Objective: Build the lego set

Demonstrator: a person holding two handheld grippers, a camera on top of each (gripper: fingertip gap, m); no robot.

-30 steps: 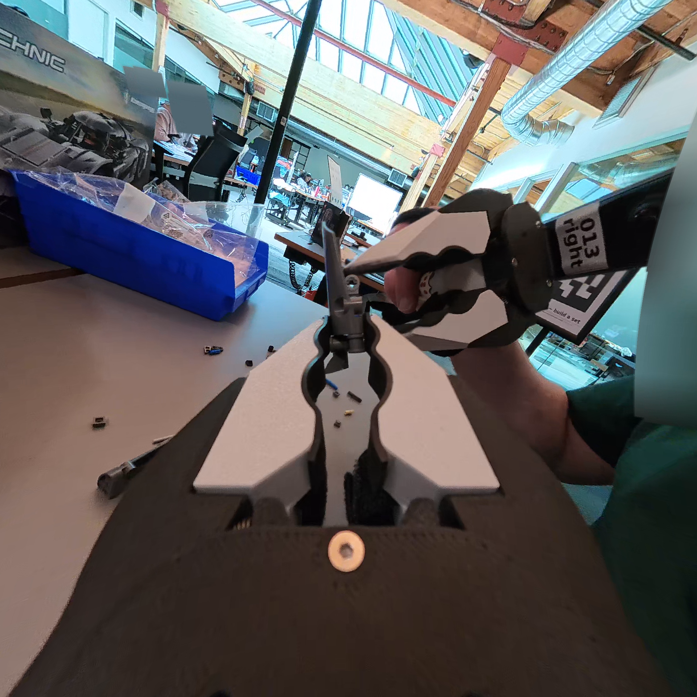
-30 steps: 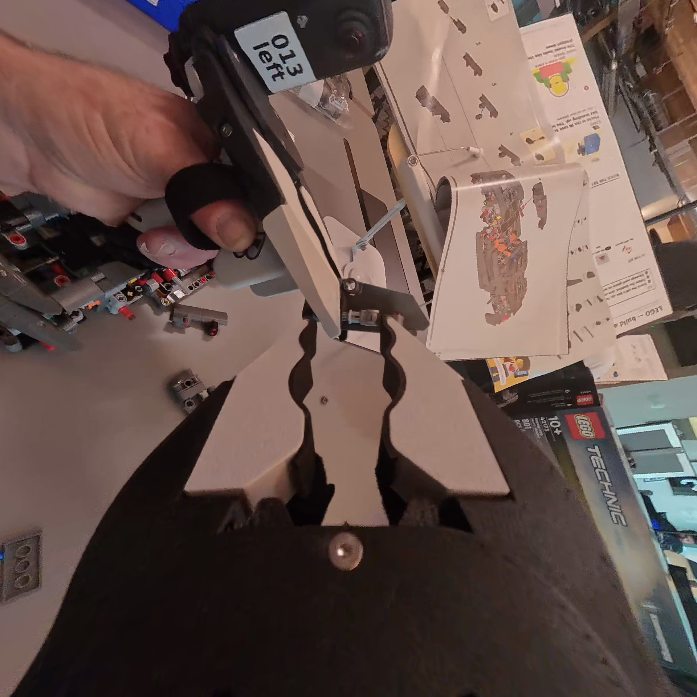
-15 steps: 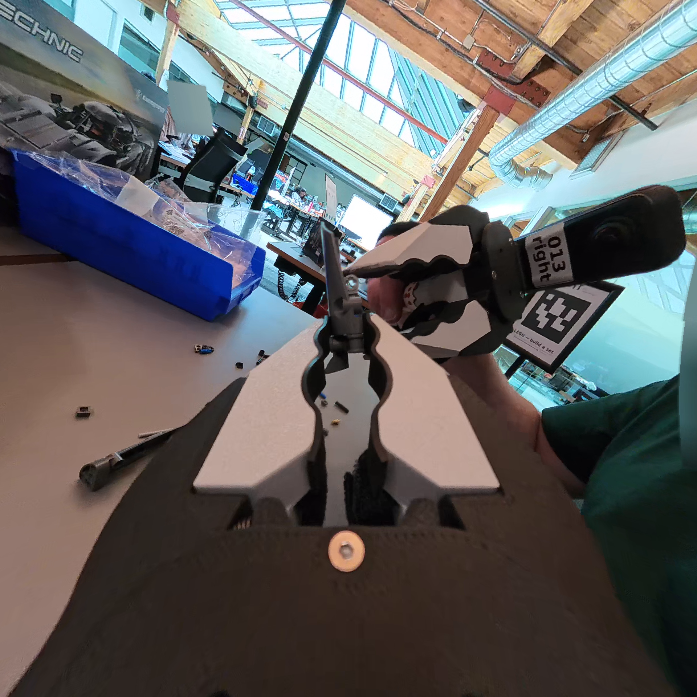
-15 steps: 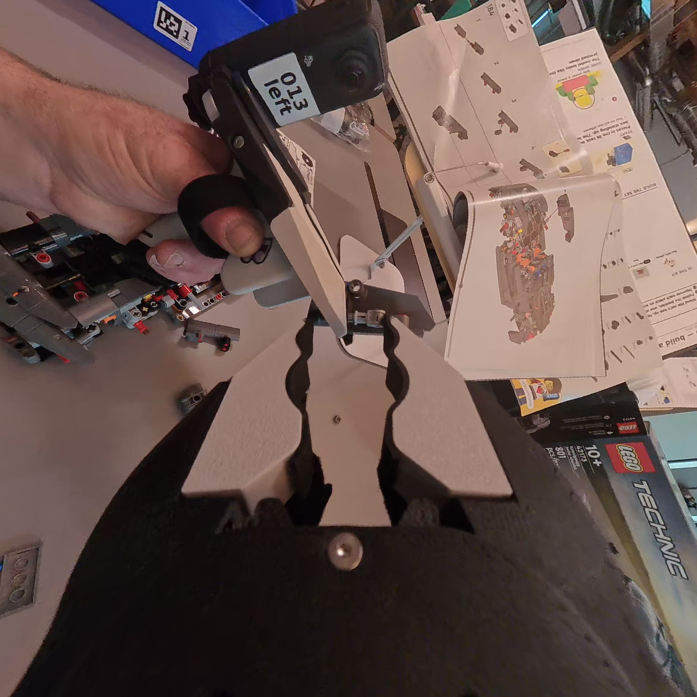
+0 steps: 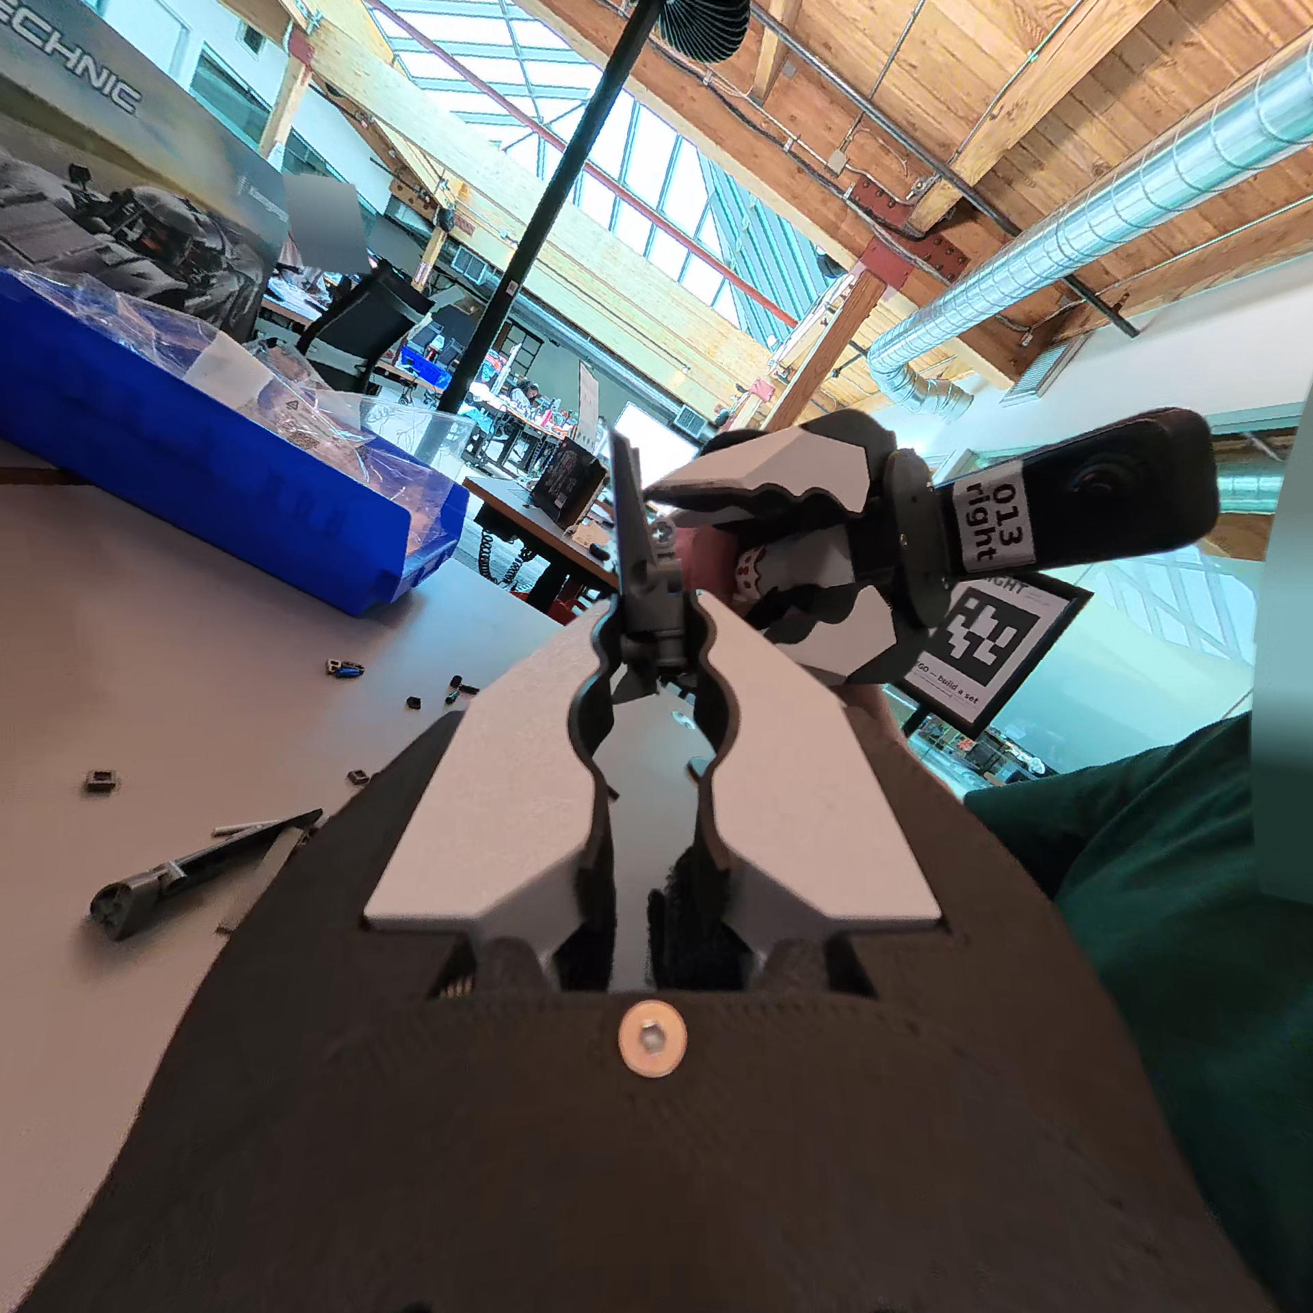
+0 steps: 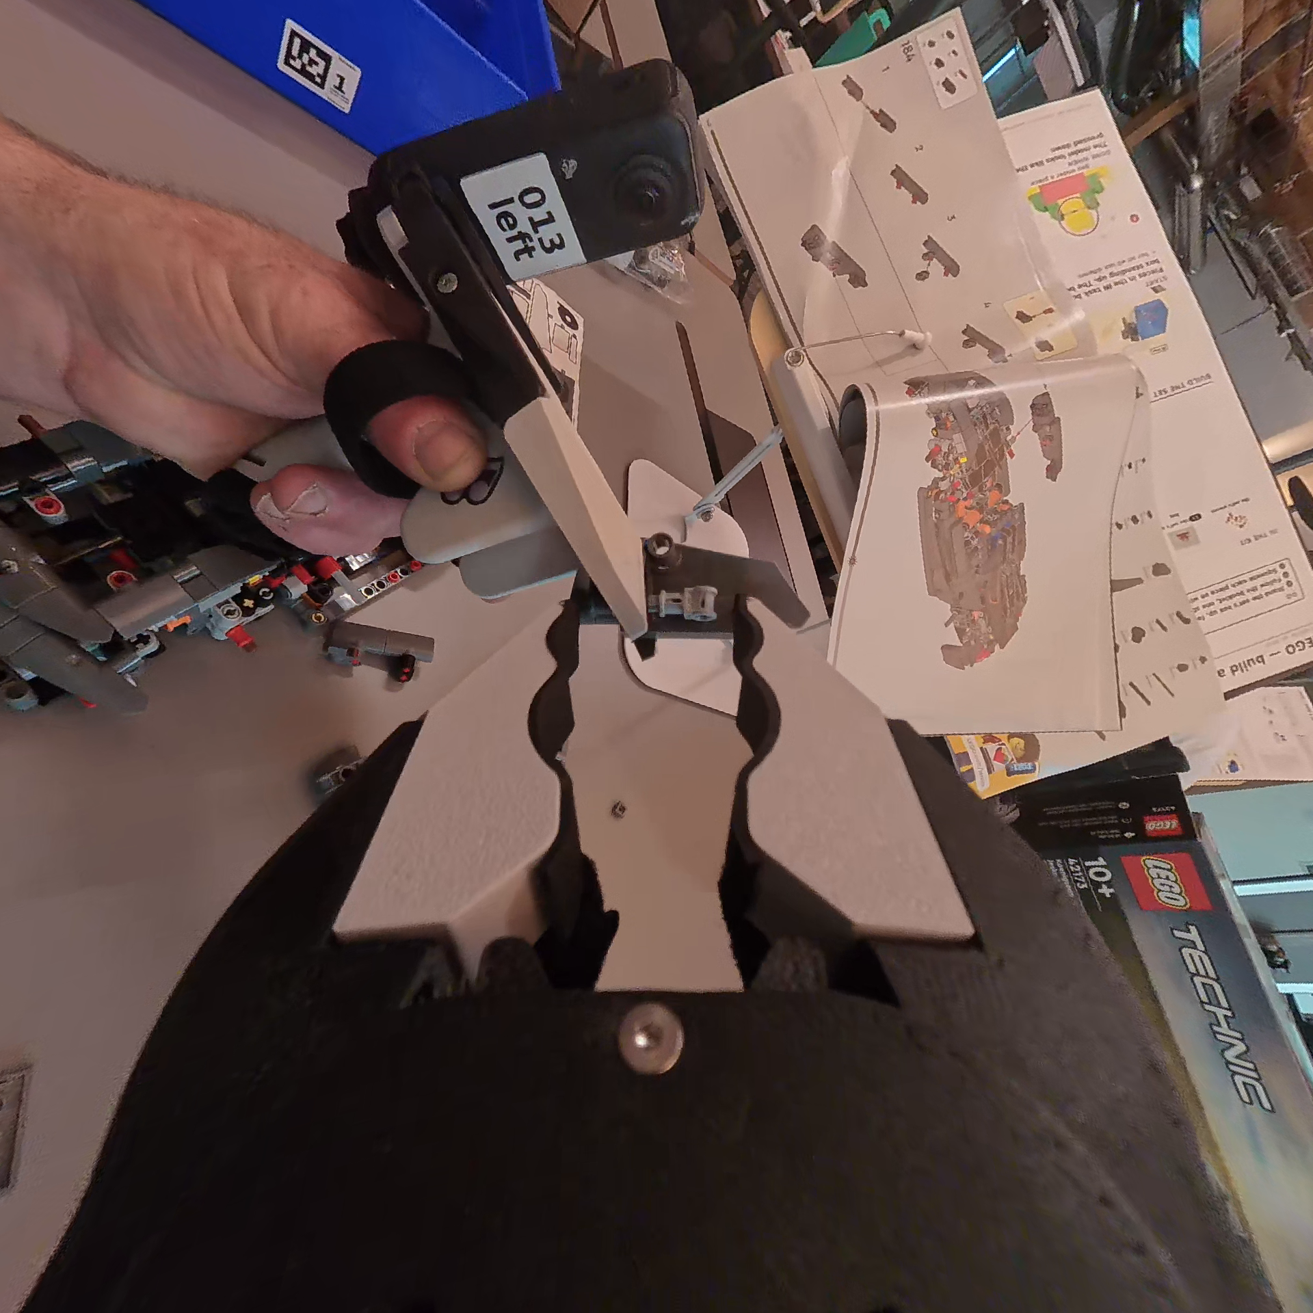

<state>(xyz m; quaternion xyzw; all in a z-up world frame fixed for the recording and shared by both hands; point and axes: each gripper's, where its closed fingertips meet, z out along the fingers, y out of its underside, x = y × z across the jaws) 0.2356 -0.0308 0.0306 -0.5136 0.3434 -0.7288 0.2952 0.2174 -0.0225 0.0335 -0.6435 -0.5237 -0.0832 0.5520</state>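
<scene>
While left gripper [image 5: 650, 643] clamps dark grey lego piece [image 5: 643, 568] mid-air above table [image 5: 177, 639], right gripper [image 6: 664, 614] spread around light grey connector [image 6: 685, 602] on it, contact unclear. We judge: keep left steady, align axis, close gently, push straight.

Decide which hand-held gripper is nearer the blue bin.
Left. The left hand-held gripper, clamping a grey Lego piece, sits beside the blue bin; the right hand-held gripper is on its far side.
</scene>
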